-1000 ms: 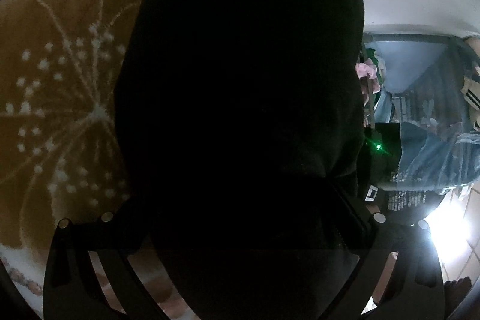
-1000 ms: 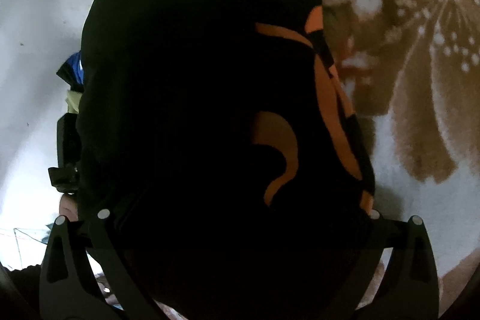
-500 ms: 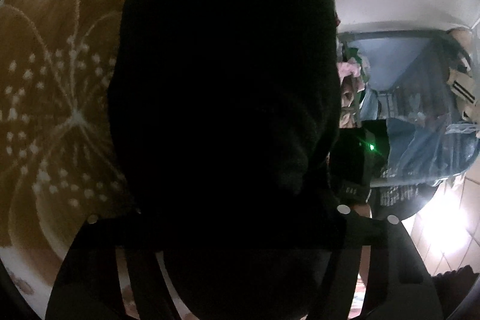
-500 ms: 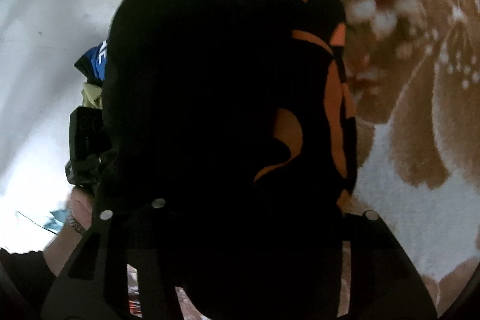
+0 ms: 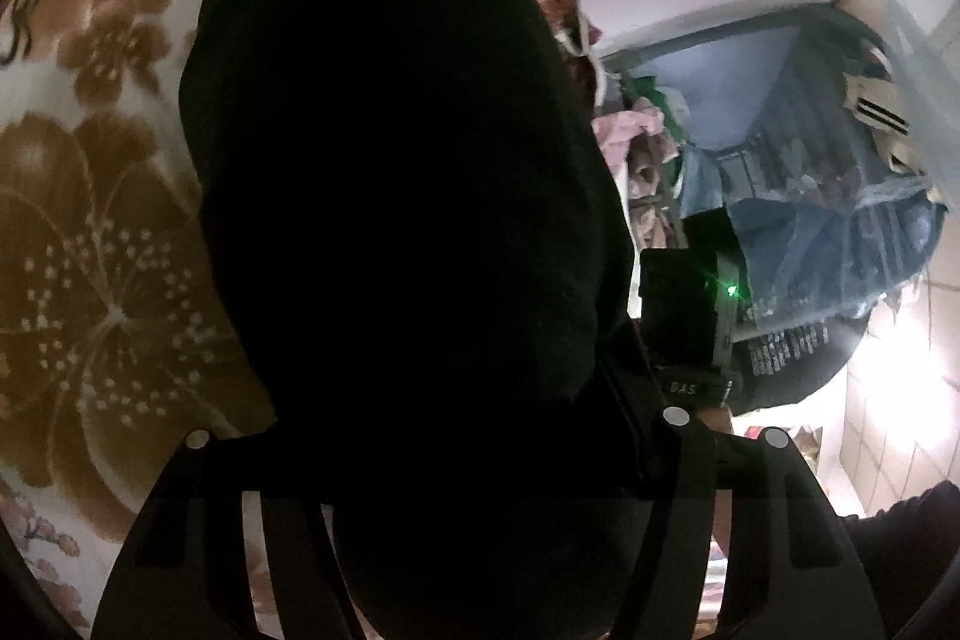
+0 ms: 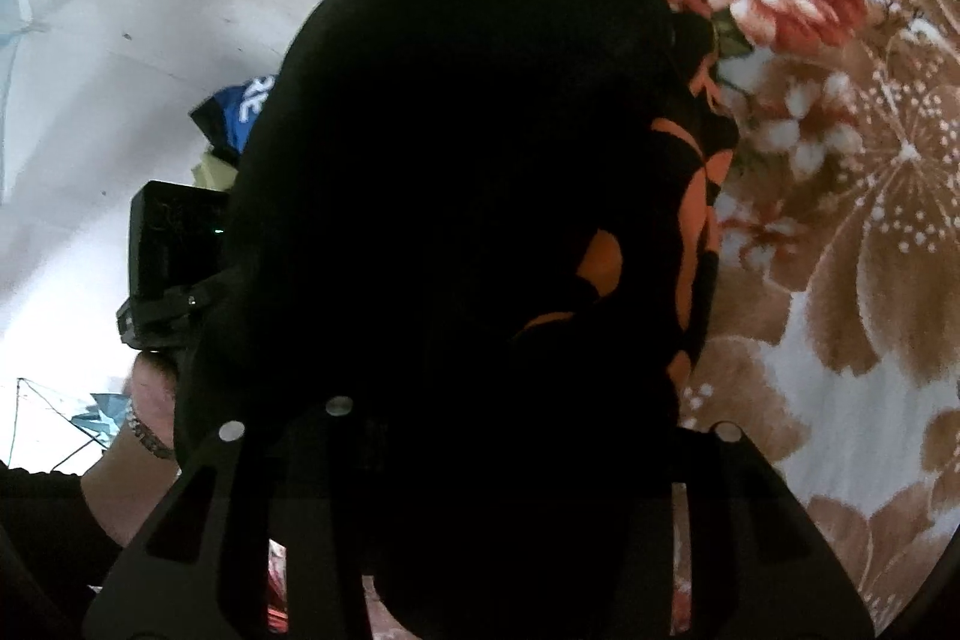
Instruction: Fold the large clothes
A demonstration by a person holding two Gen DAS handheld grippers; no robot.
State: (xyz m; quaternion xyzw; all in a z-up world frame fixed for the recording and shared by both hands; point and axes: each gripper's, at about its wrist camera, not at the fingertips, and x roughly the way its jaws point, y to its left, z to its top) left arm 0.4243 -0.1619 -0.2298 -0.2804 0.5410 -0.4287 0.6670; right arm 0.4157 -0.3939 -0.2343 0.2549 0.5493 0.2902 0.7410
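Note:
A large black garment (image 5: 396,196) fills the middle of the left wrist view and hangs over my left gripper (image 5: 474,538), which is shut on its edge. The fingertips are hidden in the cloth. In the right wrist view the same black garment (image 6: 456,220) shows orange markings (image 6: 690,232) on its right side. My right gripper (image 6: 480,538) is shut on it, fingertips hidden too. Both grippers hold the garment above a floral blanket (image 5: 90,232), also in the right wrist view (image 6: 852,280).
The other gripper's black camera block (image 5: 684,316) with a green light shows right of the garment, and in the right wrist view (image 6: 174,256) left of it, above a hand (image 6: 138,430). A blue rack of clothes (image 5: 810,196) and white wall (image 6: 120,40) lie beyond.
Both grippers have swung with the garment: more blanket and red roses show at the right, and the cloth bunches narrower. The fingers have drawn closer together.

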